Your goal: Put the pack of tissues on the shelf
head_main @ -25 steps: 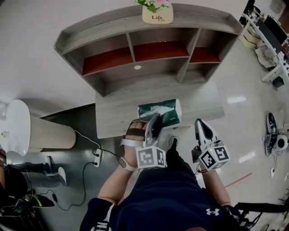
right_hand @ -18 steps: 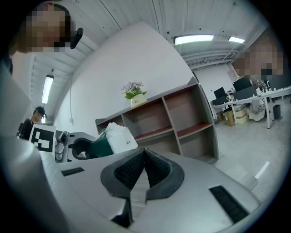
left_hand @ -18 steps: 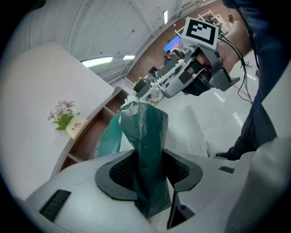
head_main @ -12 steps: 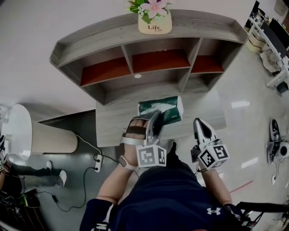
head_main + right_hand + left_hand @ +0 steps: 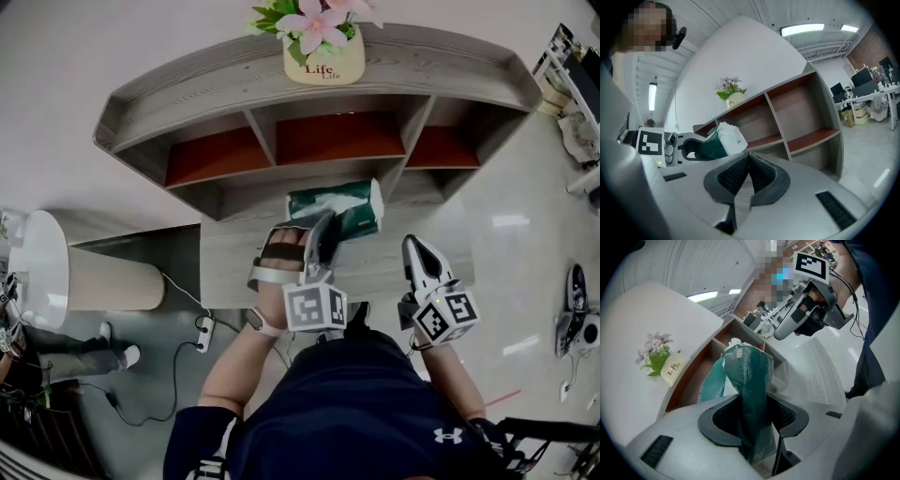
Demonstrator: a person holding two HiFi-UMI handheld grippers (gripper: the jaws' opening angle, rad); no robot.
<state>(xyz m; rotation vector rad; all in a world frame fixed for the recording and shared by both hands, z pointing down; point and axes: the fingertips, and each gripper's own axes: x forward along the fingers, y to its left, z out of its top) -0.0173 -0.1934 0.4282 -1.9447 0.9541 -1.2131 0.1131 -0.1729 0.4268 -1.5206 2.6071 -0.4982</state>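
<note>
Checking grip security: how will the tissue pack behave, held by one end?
Probably soft: the tissue pack squashes narrow between the left tongs. Likely light: it sticks out past them without sagging. Its crinkled plastic wrap could slip.

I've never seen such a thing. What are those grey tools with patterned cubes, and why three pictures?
No robot here: a person holds a two-jaw gripper in each hand. The head view looks down from a camera on the person's head; the other two come from cameras riding on the grippers. The left gripper is clamped on a green pack of tissues, held before the wooden shelf, which has a flower pot on top. The right gripper is shut and empty. A grey table stands below.
</note>
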